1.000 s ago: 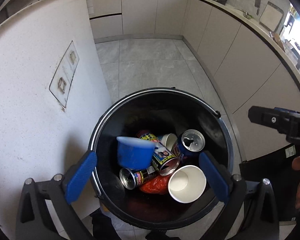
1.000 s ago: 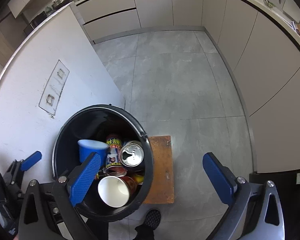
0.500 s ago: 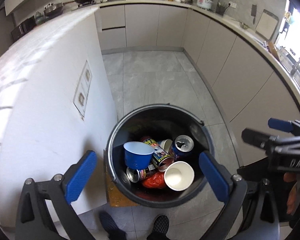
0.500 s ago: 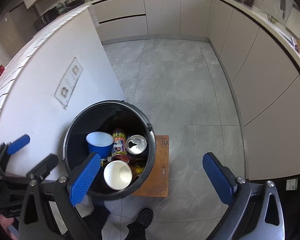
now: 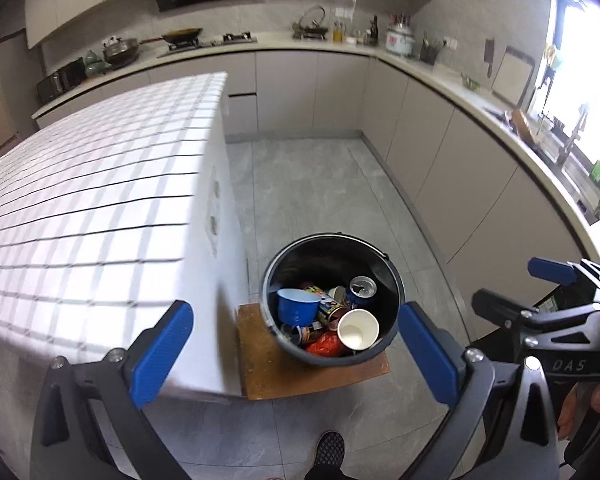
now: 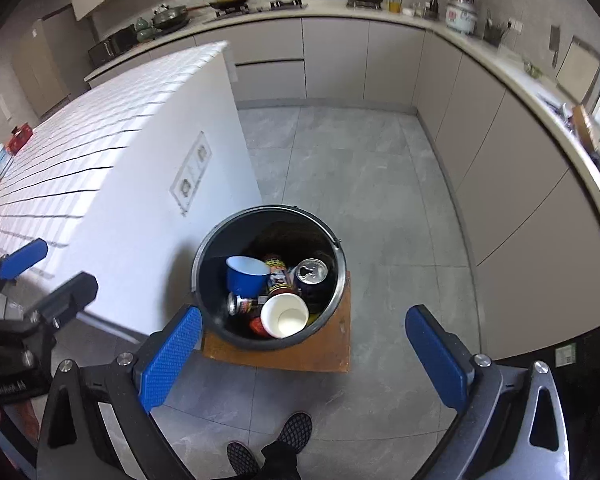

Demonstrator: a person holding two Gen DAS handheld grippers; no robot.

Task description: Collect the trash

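On grey floor tiles [image 6: 352,168] — wooden board [image 6: 324,354] under trash bucket [image 6: 216,312].

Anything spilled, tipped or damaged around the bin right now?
Nothing stands out. The black bin sits upright on its wooden board, with cups and cans jumbled inside and no trash visible on the floor around it.

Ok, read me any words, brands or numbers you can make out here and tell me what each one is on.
"DAS": white letters on the right gripper body, left wrist view.
White lettering on the left gripper body, right wrist view: blurred, unreadable.
Can labels in the black bucket: too small.
Green sticker: unreadable.
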